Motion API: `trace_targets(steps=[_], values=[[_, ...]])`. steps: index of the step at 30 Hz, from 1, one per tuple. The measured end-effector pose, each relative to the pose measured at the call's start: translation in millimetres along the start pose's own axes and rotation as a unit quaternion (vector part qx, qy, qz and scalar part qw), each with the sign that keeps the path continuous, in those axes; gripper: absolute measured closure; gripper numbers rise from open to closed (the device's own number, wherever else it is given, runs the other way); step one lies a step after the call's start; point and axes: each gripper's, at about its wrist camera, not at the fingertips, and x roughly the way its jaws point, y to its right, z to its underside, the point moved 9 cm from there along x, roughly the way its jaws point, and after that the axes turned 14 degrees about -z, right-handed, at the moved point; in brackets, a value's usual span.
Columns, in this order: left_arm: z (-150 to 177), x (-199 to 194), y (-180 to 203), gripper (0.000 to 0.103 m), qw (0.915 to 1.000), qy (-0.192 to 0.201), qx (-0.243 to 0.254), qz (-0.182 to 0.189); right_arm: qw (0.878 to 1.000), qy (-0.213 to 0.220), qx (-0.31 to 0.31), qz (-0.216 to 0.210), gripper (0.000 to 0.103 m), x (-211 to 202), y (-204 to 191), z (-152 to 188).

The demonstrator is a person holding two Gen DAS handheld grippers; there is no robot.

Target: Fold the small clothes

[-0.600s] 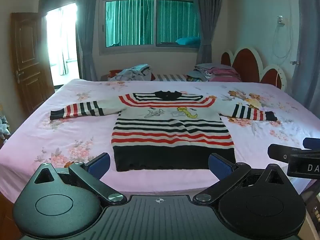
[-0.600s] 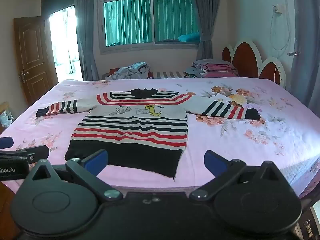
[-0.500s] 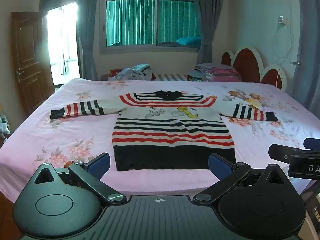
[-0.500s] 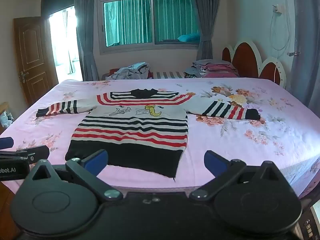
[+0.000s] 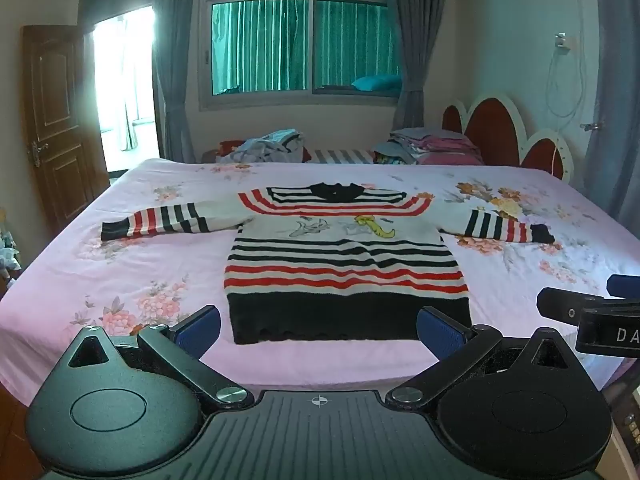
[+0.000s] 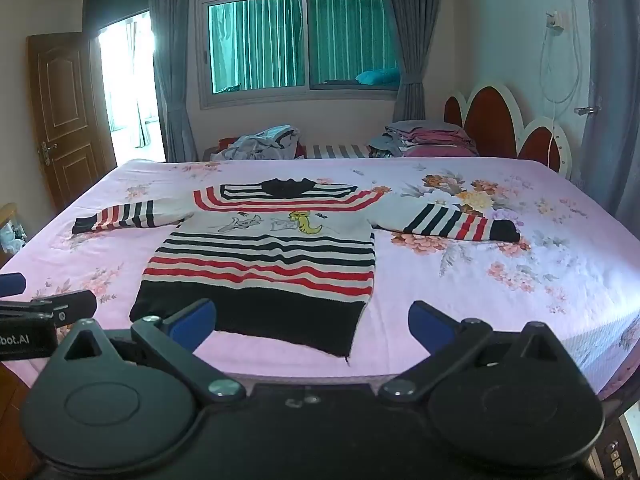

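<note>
The right gripper [image 5: 592, 316] was only partly in the left wrist view, cut off at the right edge, its lettering broken off; likewise the left gripper [image 6: 36, 312] showed only as a sliver at the left edge of the right wrist view; the small picture on the sweater's chest was too small to make out, and the heap of clothes [image 5: 266, 146] and the folded stack [image 5: 430, 146] beyond the far edge of the bed were partly hidden by the mattress. The sweater [image 5: 340, 256] lay flat on the pink flowered bed [image 5: 120, 272], front up, both sleeves spread out sideways, black hem nearest the cameras. In each gripper's own view the blue pads [image 5: 198, 330] stood wide apart with nothing between them, clear of the cloth; the right gripper's pads [image 6: 430, 326] hung above the near edge of the bed, just short of the hem. Against the pictures from half a second before, nothing had shifted: the sweater lay the same, and both grippers sat in the same place, as wide as before.
</note>
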Motion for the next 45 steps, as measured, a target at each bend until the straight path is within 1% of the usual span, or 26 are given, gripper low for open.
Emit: trace_targets(steps=[25, 45], values=[[-2.0, -0.9, -5.8, 0.0, 1.0, 0.001, -0.006, -0.003, 1.0, 0.001, 0.0, 0.0, 0.0, -1.0, -0.9, -2.0], [-1.4, -0.1, -3.4, 0.0, 1.0, -0.002, -0.005, -0.007, 1.0, 0.002, 0.0, -0.001, 0.0, -2.7, -2.0, -1.4]])
